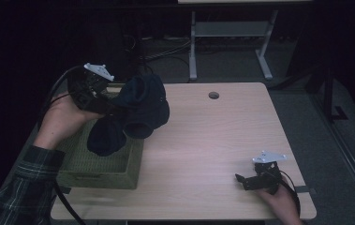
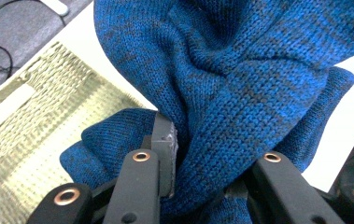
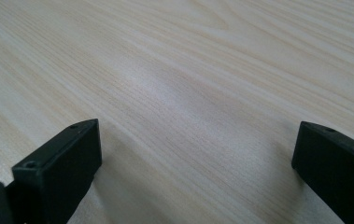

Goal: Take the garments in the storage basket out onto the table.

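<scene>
A bundled dark blue knitted garment (image 1: 140,110) hangs above the right rim of a green woven basket (image 1: 98,164) at the table's left. My left gripper (image 1: 112,104) is shut on it from the left, held up in a hand. In the left gripper view the blue knit garment (image 2: 240,84) bulges between the jaws and hides their tips, with the basket (image 2: 34,116) below. My right gripper (image 1: 241,180) rests low at the table's front right, open. In the right gripper view my right gripper (image 3: 198,154) has bare wood between its wide-set jaws.
The light wooden table (image 1: 212,140) has a round cable hole (image 1: 213,95) near its far edge. Behind it stands a white desk frame (image 1: 231,33) on a dark floor with cables. A plaid sleeve (image 1: 20,187) enters at the bottom left.
</scene>
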{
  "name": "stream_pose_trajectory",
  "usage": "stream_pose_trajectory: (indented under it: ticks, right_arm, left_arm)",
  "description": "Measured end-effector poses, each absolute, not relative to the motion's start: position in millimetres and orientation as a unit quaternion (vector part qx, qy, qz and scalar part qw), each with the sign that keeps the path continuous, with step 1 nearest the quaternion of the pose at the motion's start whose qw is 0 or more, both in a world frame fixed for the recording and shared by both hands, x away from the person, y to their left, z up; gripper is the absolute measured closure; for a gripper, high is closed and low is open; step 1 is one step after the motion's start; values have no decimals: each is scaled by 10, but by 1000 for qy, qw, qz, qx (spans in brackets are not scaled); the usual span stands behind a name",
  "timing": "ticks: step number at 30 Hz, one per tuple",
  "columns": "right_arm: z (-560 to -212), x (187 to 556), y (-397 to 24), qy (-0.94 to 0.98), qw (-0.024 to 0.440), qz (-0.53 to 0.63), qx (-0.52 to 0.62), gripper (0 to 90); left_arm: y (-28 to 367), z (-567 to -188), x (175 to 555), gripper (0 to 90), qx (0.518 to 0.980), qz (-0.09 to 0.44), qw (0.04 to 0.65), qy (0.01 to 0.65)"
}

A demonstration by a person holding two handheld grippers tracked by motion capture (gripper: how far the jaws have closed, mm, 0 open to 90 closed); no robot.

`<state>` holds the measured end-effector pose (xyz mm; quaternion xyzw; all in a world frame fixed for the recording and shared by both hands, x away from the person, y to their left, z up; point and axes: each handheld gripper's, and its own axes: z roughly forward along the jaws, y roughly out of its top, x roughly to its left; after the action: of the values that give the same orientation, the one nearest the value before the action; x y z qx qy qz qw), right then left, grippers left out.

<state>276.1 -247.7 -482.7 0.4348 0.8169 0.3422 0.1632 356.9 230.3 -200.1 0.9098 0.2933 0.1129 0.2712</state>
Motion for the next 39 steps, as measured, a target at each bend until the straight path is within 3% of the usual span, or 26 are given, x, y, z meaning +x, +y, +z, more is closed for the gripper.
stream_pose_trajectory:
  ticks: [18,39]
  right_arm:
    - [-4827,2761,-2477,817,163,342,434,13]
    - [-4826,2758,-2473,817,162,343,433,13]
  left_arm:
    - [1821,-1954,3634,712,913,102,279,281]
    - [1066,-2003,3699,712,931,77,282,220]
